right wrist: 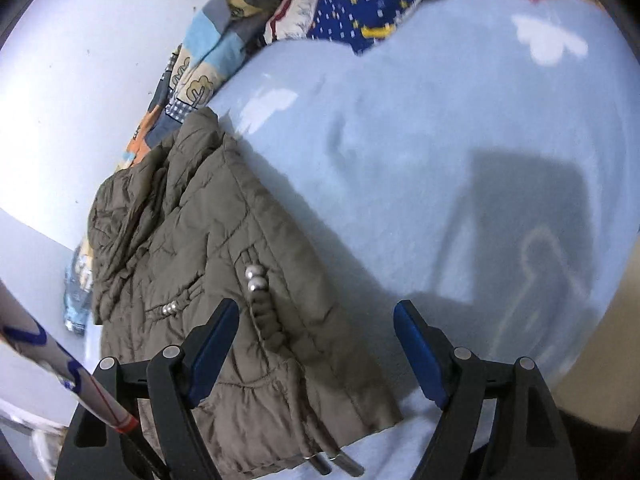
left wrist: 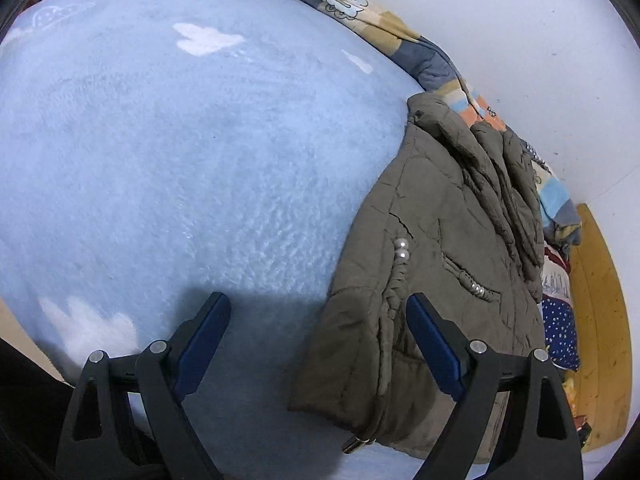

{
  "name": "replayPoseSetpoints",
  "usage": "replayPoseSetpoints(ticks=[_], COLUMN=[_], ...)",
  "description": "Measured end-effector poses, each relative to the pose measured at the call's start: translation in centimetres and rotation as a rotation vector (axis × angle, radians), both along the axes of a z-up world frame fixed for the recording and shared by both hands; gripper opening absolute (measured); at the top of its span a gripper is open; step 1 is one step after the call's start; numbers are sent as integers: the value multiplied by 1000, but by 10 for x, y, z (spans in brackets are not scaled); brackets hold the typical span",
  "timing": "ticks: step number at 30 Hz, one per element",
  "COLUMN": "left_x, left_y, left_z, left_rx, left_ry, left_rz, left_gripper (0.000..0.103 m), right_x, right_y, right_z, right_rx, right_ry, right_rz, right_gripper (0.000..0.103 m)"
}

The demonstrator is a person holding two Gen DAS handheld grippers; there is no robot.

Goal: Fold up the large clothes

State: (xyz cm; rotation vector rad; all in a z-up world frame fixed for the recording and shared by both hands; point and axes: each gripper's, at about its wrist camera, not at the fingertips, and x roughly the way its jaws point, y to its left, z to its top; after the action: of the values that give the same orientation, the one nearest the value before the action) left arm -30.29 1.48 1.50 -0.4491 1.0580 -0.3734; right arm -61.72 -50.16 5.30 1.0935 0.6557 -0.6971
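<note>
An olive padded jacket lies folded into a long bundle on a light blue fleece blanket, collar toward the wall. Pearl beads hang on its drawstring. My left gripper hovers open over the jacket's lower left edge, with cloth below the right finger and nothing gripped. In the right wrist view the same jacket lies at the left, its metal cord tips at the hem. Over the jacket's right edge my right gripper is also open and holds nothing.
A patchwork quilt is bunched along the white wall behind the jacket. A dark blue starred cloth lies at the bed's end, near a wooden board. A plastic bottle and a white tube sit left of the jacket.
</note>
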Motion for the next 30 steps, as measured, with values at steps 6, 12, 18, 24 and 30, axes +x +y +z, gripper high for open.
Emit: replayPoseSetpoints(ticks=[6, 12, 18, 24, 30], left_x=[-9, -22, -34, -55, -52], left_y=[-28, -45, -77, -104, -121], left_z=[1, 0, 2, 18, 2], left_rx=[35, 25, 13, 173, 314], left_ry=[-31, -50, -90, -307, -333], left_rz=[-93, -166, -267, -309, -314], left_gripper=[89, 89, 89, 89, 89], right_x=[8, 3, 25, 50, 45], right_y=[8, 21, 53, 80, 67], right_z=[-6, -19, -18, 11, -11], right_rx=[46, 131, 127, -107, -41], right_ry=[-38, -105, -155, -108, -42], right_rz=[46, 68, 177, 294, 216], right_gripper=[84, 84, 74, 50, 49])
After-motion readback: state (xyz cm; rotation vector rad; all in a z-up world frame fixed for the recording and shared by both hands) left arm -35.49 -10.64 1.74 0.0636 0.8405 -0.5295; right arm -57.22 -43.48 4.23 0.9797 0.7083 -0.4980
